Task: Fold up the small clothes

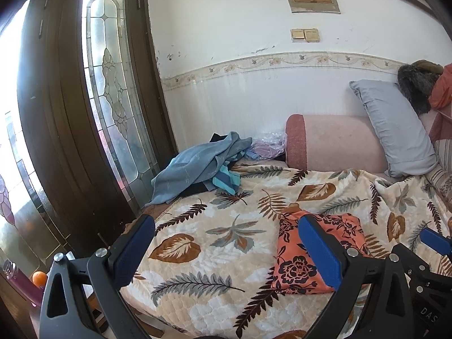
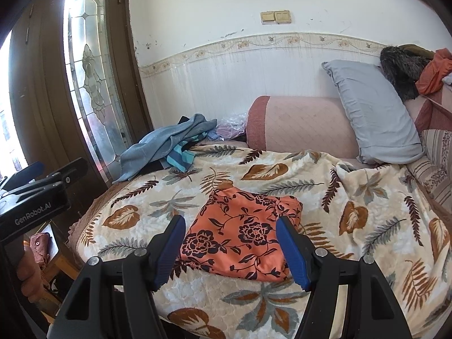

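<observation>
An orange garment with a dark flower print (image 2: pixel 243 240) lies folded into a compact, roughly square shape on the leaf-patterned blanket (image 2: pixel 353 217) that covers the bed. It rests flat, near the front edge of the bed, and nothing touches it.

The right gripper (image 2: pixel 230 250) hangs above the near side of the garment. Its two blue-padded fingers (image 2: pixel 292 255) stand wide apart and hold nothing; in the right wrist view the folded cloth appears between them, but they are not in contact with it. The left gripper (image 1: pixel 226 250) is also spread wide and empty. It is to the left of the garment, over the bare blanket, and its right pad is seen in front of the left part of the orange cloth.

At the far left corner of the bed there is a loose heap of blue clothes (image 1: pixel 197 163), with a teal striped piece under it. Behind the blanket lies a pink bolster (image 1: pixel 336 142), and a grey pillow (image 1: pixel 395 130) leans against the wall beside it. A wooden door with a leaded glass pane (image 1: pixel 113 84) stands at the left.
</observation>
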`<act>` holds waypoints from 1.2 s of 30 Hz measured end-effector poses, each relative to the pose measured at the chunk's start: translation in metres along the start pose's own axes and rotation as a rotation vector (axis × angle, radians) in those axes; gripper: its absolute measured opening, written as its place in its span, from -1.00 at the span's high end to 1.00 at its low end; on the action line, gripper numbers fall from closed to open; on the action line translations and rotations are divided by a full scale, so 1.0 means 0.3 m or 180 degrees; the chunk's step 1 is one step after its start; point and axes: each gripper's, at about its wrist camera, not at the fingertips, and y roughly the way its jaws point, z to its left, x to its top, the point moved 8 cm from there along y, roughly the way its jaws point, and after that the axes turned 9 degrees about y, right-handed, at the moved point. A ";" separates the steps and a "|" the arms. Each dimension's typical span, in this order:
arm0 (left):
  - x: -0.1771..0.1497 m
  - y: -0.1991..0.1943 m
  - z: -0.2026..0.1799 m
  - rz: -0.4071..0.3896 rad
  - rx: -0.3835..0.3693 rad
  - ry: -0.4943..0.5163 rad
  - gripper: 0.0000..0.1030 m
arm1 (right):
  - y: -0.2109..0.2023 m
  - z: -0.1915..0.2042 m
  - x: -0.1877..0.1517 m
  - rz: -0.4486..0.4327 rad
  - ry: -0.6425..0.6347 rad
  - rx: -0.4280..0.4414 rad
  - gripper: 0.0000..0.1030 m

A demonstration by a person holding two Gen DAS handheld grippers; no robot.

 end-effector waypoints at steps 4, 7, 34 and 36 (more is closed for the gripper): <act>0.003 -0.009 -0.008 -0.0024 -0.0031 0.0001 -0.97 | 0.003 0.002 0.003 -0.0006 -0.0010 -0.0005 -0.36; 0.003 -0.010 -0.014 -0.0027 -0.0042 0.0010 -0.97 | 0.006 0.001 0.002 0.0003 -0.0009 -0.0011 -0.36; -0.037 0.002 -0.056 0.0080 -0.0095 0.0123 -0.97 | 0.024 -0.039 -0.007 0.0022 0.0140 -0.0140 -0.36; -0.043 0.009 -0.051 0.0107 -0.0098 0.0093 -0.97 | 0.026 -0.037 -0.009 0.0029 0.0136 -0.0144 -0.36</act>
